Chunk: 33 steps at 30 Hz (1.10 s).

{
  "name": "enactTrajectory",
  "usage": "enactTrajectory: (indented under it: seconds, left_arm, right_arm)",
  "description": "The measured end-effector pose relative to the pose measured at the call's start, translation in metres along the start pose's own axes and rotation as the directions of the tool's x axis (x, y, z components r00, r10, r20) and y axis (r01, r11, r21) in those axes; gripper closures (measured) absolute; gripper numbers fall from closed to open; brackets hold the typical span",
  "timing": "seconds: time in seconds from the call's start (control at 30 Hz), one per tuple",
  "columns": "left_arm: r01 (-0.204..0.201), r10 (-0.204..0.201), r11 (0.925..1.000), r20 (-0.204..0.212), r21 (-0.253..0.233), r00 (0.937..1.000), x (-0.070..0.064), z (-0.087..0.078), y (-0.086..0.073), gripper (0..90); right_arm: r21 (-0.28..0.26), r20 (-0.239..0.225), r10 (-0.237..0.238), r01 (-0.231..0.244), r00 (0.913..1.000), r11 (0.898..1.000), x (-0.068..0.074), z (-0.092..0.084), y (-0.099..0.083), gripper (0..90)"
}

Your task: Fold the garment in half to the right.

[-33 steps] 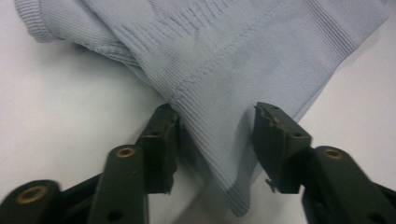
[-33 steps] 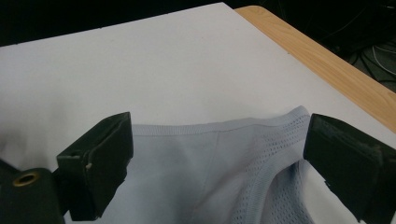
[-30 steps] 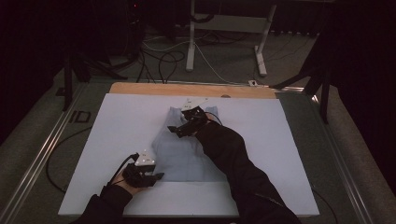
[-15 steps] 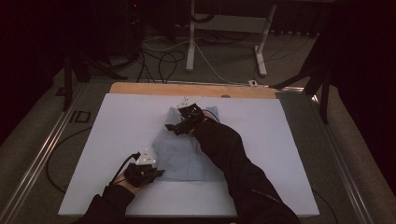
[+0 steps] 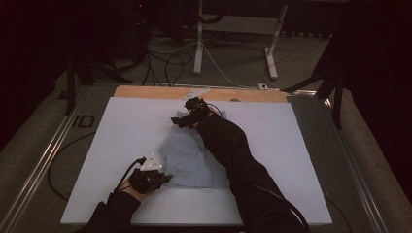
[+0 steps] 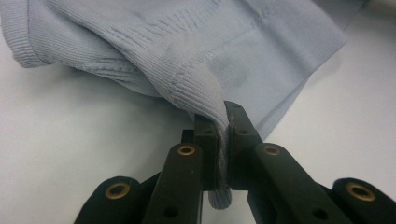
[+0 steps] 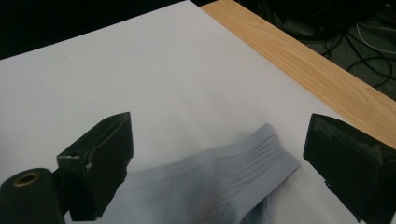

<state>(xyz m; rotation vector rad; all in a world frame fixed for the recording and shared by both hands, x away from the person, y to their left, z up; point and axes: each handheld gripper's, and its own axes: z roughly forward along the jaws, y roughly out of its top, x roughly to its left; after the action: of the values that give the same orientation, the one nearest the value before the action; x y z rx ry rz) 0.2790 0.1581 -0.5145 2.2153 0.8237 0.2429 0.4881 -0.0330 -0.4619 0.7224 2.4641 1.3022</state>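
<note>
The left hand-held gripper [image 6: 219, 140] is seen clenched on a ribbed edge of a pale blue knit garment [image 6: 224, 51], a fold of the fabric being pinched between its two black jaws and a short tail of cloth hanging out below them. In the high view this left hand-held gripper [image 5: 163, 178] is held at the near left corner of the garment [image 5: 187, 158], which lies spread across the middle of the white desk [image 5: 121, 131]. The right hand-held gripper [image 7: 217, 154] is shown released, its jaws set wide apart on either side of a ribbed band at the garment's far end [image 7: 243, 170], with no contact visible between jaws and cloth. From above, the right hand-held gripper [image 5: 180, 119] is seen at the far edge of the garment, the person's dark sleeve [image 5: 233, 155] stretched over the fabric. A wooden strip [image 5: 145, 92] runs along the desk's far side, and cables [image 5: 170, 63] are strewn on the floor beyond.
</note>
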Motion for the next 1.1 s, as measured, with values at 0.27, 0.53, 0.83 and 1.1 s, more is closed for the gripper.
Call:
enactTrajectory:
  seconds: [0.27,0.53,0.83,1.1]
  left_arm:
    - [0.0,0.0,1.0,-0.002,-0.007,1.0,-0.001,-0.001,0.0,86.5]
    - [-0.003,0.003,0.9999,0.0,-0.015,1.0,0.0,-0.002,0.0,86.5]
    - [-0.003,0.003,0.9999,0.0,-0.016,1.0,0.0,-0.002,-0.001,86.4]
    - [-0.005,0.005,0.9999,0.003,-0.015,1.0,0.0,-0.001,-0.001,86.4]
  right_arm:
    - [0.046,0.02,0.053,-0.054,0.9984,0.997,-0.009,0.021,0.011,10.9]
    - [0.125,0.129,0.131,-0.147,0.983,0.981,-0.014,0.046,0.013,11.1]
    - [0.153,0.199,0.227,-0.259,0.9532,0.954,-0.022,0.062,0.016,25.6]
    - [0.212,0.273,0.191,-0.253,0.9426,0.944,-0.021,0.077,0.015,47.1]
